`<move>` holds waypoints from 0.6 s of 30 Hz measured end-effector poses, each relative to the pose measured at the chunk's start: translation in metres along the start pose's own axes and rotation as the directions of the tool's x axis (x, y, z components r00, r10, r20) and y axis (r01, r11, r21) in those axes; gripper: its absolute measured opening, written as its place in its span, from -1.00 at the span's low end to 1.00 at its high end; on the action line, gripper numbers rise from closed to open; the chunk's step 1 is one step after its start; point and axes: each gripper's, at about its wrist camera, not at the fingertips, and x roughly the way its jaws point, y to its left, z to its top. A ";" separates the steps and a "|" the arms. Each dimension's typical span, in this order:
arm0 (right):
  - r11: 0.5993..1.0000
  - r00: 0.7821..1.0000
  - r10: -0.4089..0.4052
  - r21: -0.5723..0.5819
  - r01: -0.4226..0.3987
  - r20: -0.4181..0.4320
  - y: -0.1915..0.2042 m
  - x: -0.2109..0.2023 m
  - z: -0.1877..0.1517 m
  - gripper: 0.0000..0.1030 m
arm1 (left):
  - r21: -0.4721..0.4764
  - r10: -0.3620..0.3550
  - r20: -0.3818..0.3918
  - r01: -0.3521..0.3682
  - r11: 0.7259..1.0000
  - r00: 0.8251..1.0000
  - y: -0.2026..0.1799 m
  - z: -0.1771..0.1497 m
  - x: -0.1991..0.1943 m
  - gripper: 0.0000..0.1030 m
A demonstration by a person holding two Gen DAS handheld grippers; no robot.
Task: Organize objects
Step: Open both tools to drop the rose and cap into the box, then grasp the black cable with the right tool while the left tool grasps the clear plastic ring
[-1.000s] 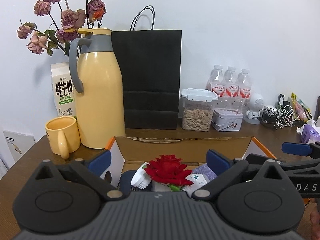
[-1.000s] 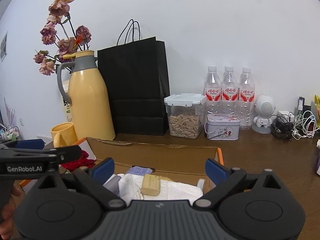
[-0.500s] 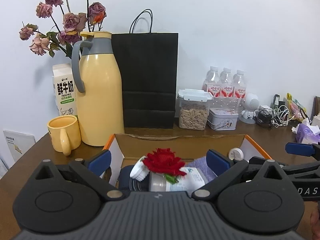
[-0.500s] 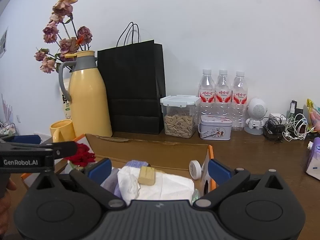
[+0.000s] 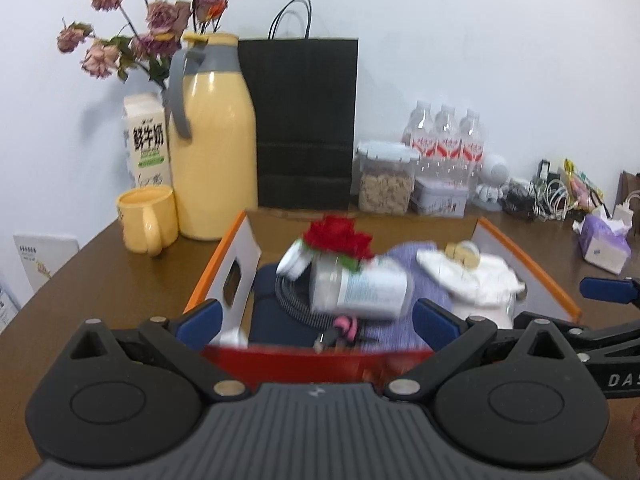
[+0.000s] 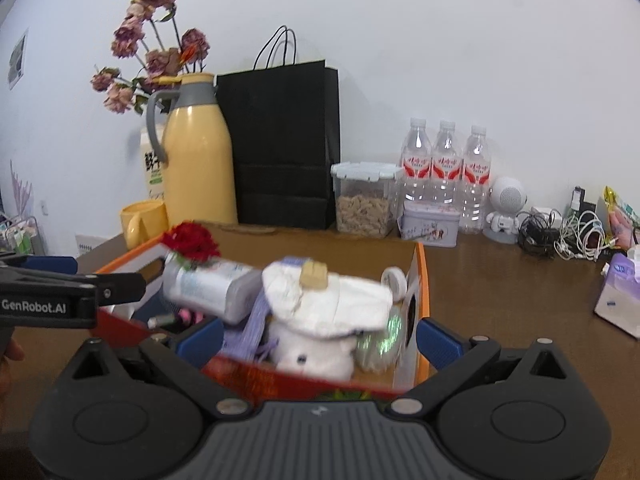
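Down low in both frames: left tool (image 5: 316,320) and right tool (image 6: 318,338), each spread wide with nothing between the blue pads, poised over the near red edge of the cardboard box (image 5: 524,260) on the tabletop (image 5: 120,264). Mid-frame inside the box: red flower (image 5: 338,238), white bottle (image 5: 360,290) lying on its side, white cloth (image 6: 328,300), possibly tape, blurred.

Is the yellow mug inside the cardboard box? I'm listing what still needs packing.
No, the yellow mug stands on the table outside the cardboard box, beside the yellow thermos.
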 end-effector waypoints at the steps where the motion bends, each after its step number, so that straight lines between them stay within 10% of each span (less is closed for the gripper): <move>1: 1.000 1.000 -0.001 -0.004 0.001 -0.009 0.001 -0.003 -0.004 1.00 | 0.000 0.002 -0.010 -0.002 1.000 1.000 0.001 -0.004 -0.002 1.00; 18: 0.997 0.981 0.013 -0.068 -0.027 -0.195 0.018 -0.010 -0.051 1.00 | 0.019 0.023 -0.128 -0.021 1.000 0.992 0.022 -0.047 -0.020 1.00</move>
